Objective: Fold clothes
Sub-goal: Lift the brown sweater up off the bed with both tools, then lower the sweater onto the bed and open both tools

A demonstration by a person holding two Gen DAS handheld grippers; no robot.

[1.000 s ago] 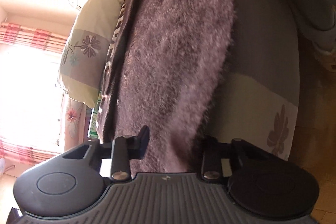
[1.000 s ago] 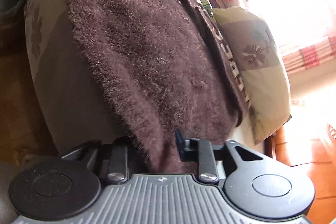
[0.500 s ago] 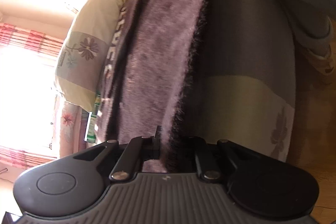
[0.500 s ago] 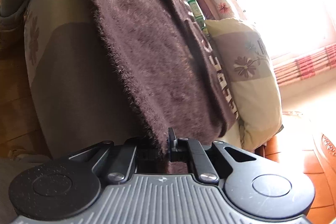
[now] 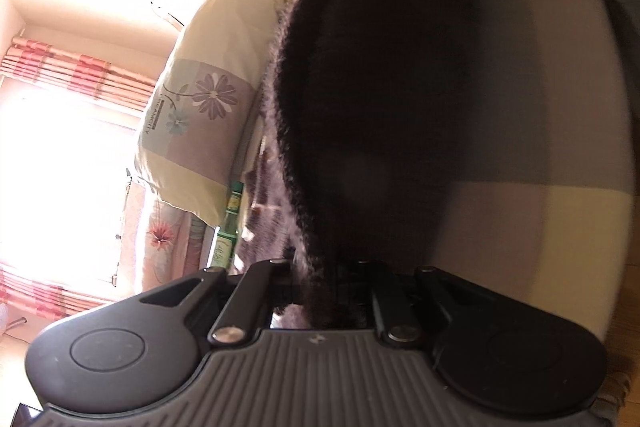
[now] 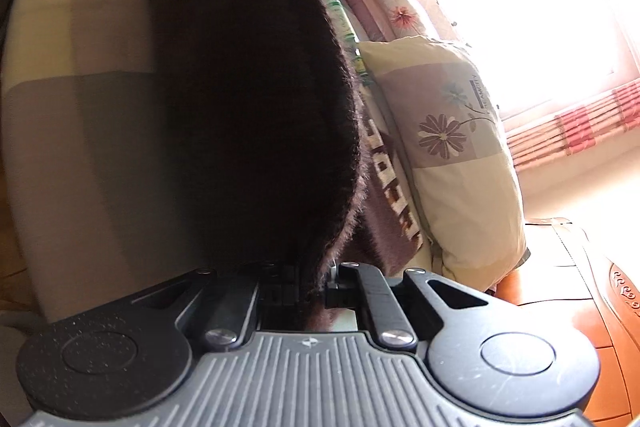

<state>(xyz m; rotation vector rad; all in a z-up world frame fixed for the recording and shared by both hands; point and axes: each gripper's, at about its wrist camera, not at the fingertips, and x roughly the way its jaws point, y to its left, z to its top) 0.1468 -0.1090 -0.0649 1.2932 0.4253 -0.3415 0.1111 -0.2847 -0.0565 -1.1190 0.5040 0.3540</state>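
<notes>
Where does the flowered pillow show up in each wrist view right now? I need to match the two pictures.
Left wrist view: the flowered pillow lies left of centre, just left of the dark fuzzy garment, against the bright window.
Right wrist view: the flowered pillow lies right of centre, to the right of the garment.
Shared landmark: the green bottle, tucked between pillow and garment in both views.

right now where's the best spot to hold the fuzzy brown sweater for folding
Where it is held: the near edge of the fuzzy brown sweater, one corner per claw, from the bed's open side. Left claw and right claw are shut on it, and the raised flap hangs evenly between them.
</notes>
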